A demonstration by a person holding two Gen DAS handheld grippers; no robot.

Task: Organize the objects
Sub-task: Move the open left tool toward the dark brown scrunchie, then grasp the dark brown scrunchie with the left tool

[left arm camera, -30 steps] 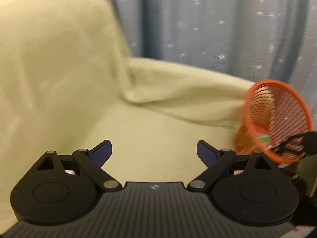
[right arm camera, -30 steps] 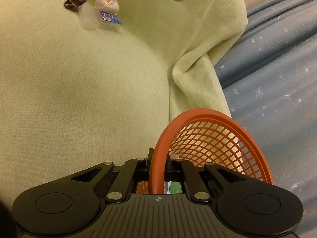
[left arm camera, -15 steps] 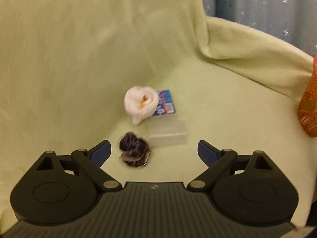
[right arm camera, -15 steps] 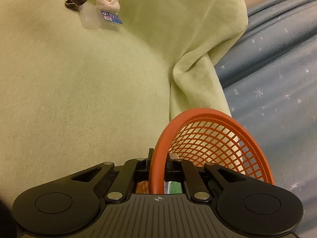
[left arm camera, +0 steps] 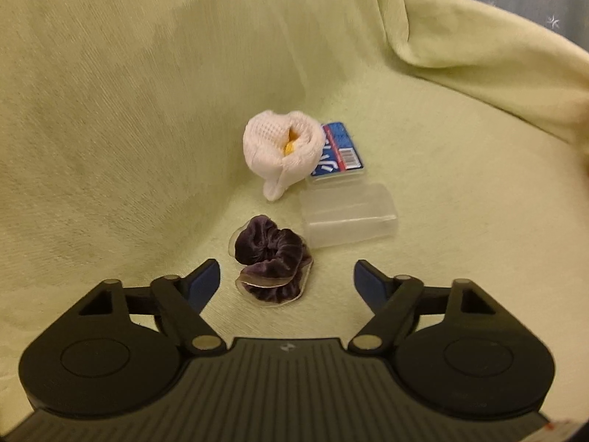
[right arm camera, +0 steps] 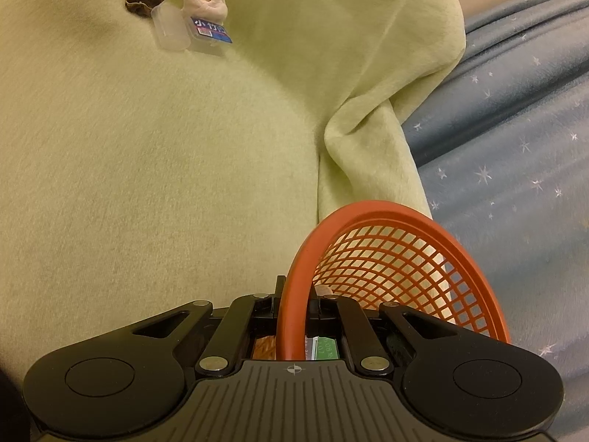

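Your left gripper (left arm camera: 287, 280) has its jaws apart and closing, with the dark purple velvet scrunchie (left arm camera: 272, 258) lying between the blue pads (left arm camera: 204, 281) but not yet pressed by either, so nothing is held on that side. The scrunchie rests on the pale green blanket (left arm camera: 110, 129), partly on a clear backing. Just beyond it lies a clear plastic case (left arm camera: 349, 217), then a white mesh pouch (left arm camera: 283, 151) with something yellow inside, touching a blue-labelled packet (left arm camera: 340, 149). Your right gripper (right arm camera: 294, 304) has its jaws clamped on the rim of the orange mesh basket (right arm camera: 405, 254), well apart from that cluster, with a green-labelled item already in the bottom. You look to be at the pick-up of the scrunchie; the next move calls for settling lower so the pads catch the fabric rather than the slippery backing, then carrying it across to the basket.
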